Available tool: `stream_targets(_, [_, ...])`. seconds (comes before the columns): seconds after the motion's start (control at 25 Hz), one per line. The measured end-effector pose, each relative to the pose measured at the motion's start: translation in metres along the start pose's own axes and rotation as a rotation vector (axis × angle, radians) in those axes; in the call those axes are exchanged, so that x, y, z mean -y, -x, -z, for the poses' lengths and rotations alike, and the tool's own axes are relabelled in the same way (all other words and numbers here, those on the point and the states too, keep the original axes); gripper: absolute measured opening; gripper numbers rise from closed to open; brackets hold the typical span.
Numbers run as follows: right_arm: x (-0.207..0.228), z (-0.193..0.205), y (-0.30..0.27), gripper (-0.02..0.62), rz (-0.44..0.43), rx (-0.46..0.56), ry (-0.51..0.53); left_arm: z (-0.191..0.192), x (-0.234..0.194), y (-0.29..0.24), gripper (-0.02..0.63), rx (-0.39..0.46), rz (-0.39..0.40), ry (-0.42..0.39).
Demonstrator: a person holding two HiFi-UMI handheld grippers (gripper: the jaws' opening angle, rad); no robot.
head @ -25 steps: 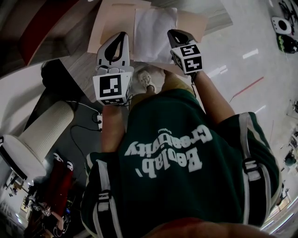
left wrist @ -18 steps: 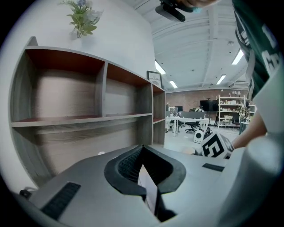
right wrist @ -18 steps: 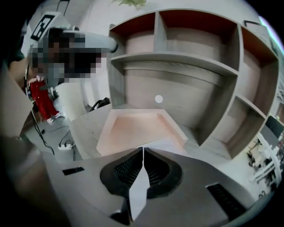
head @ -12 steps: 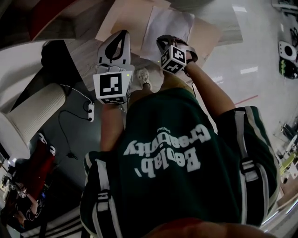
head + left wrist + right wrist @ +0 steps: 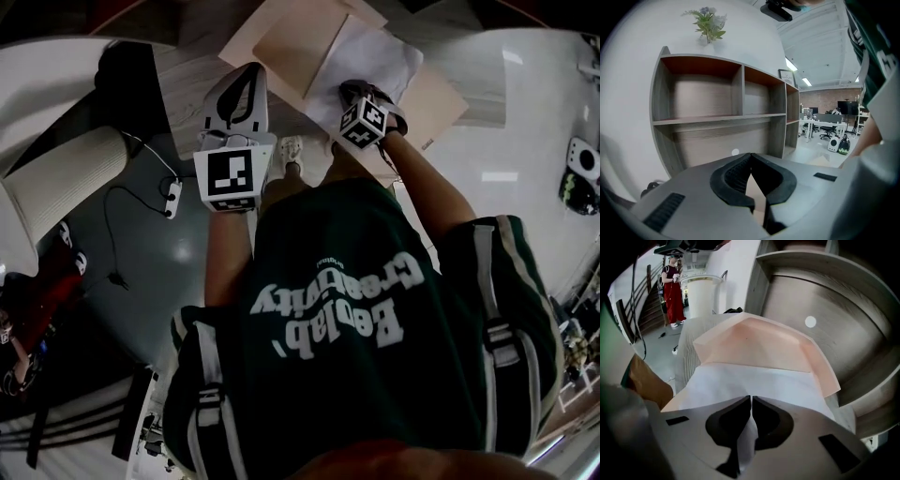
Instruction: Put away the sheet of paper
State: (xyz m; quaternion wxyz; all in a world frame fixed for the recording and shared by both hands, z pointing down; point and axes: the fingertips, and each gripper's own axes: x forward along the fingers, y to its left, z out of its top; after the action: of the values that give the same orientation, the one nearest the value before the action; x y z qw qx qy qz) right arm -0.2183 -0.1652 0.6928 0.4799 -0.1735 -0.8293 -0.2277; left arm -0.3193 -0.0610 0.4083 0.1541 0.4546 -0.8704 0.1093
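Observation:
The white sheet of paper (image 5: 367,58) lies over a peach folder (image 5: 298,39) on a wooden surface. In the right gripper view the sheet (image 5: 754,380) spreads forward over the folder (image 5: 761,343). My right gripper (image 5: 751,398) is shut on the sheet's near edge, and a strip of paper runs down between its jaws. In the head view that gripper (image 5: 361,94) sits at the sheet's near corner. My left gripper (image 5: 246,80) hovers by the folder's left edge. Its jaws (image 5: 750,154) are shut and point at a shelf unit; only a tan patch shows through the gap behind the tips.
A wooden shelf unit (image 5: 717,117) with bare compartments stands ahead of the left gripper, a plant (image 5: 708,23) on top. A ribbed white cylinder (image 5: 56,187) and cables (image 5: 122,244) are on the floor at left. A person in red trousers (image 5: 675,291) stands far off.
My right gripper has rolled and dropped lower toward the folder, still holding the sheet. The head view has swung, so folder and sheet look turned. The left gripper has barely moved.

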Motion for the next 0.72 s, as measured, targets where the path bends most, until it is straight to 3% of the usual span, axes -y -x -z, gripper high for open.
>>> stream_targets(0.24, [0.020, -0.009, -0.012, 0.038, 0.018, 0.023, -0.149, 0.010, -0.005, 0.005, 0.018, -0.002, -0.062, 0.022])
stream_targets(0.52, [0.020, -0.037, -0.026, 0.038, 0.001, 0.069, -0.112, 0.019, -0.007, 0.005, 0.018, -0.032, -0.098, 0.041])
stream_targets(0.72, [0.030, -0.043, -0.020, 0.038, 0.038, 0.109, -0.110, 0.021, -0.004, 0.005, 0.018, -0.037, -0.095, 0.037])
